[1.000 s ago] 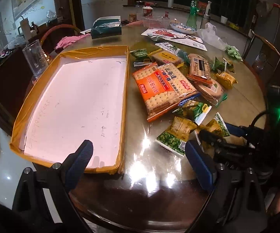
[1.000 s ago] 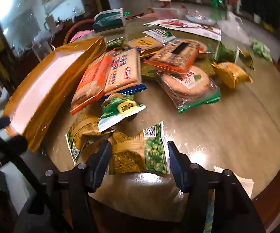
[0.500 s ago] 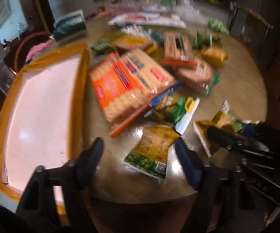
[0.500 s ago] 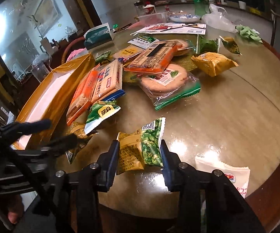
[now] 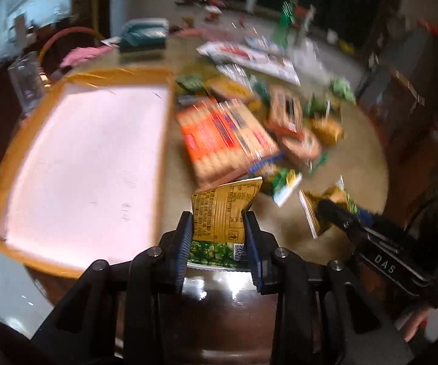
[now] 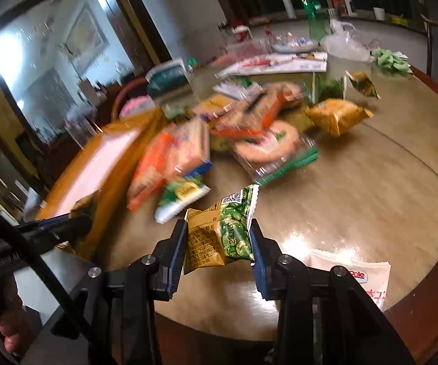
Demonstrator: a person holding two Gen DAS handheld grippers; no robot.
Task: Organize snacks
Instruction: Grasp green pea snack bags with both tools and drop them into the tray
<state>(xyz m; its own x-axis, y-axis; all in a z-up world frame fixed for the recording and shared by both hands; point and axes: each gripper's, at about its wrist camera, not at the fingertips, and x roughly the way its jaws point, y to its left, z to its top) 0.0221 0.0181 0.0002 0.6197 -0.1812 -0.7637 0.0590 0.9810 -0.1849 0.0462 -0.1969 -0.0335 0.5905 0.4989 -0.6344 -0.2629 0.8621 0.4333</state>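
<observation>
Now the left gripper (image 5: 219,237) is closing, its blue pads pinching a yellow-and-green pea packet (image 5: 222,213) at lower centre; the packet stands upright, long axis running up the frame, yellow end on top. Lower centre in the right wrist view, the right gripper (image 6: 219,243) clamps a second pea packet (image 6: 222,228), tilted, its QR-code corner pointing upward. The orange-rimmed tray (image 5: 164,140) lies at left.

Both fisheye views sit just behind their own claws, tilted down across the round table (image 6: 370,182). Left wrist view faces the tray (image 5: 79,164) ahead-left of its claw, snack pile (image 5: 234,140) ahead-right. Right wrist view has that pile (image 6: 219,140) ahead-left. Shared: pile, tray, each other's claw at frame edge. Both blurred.
</observation>
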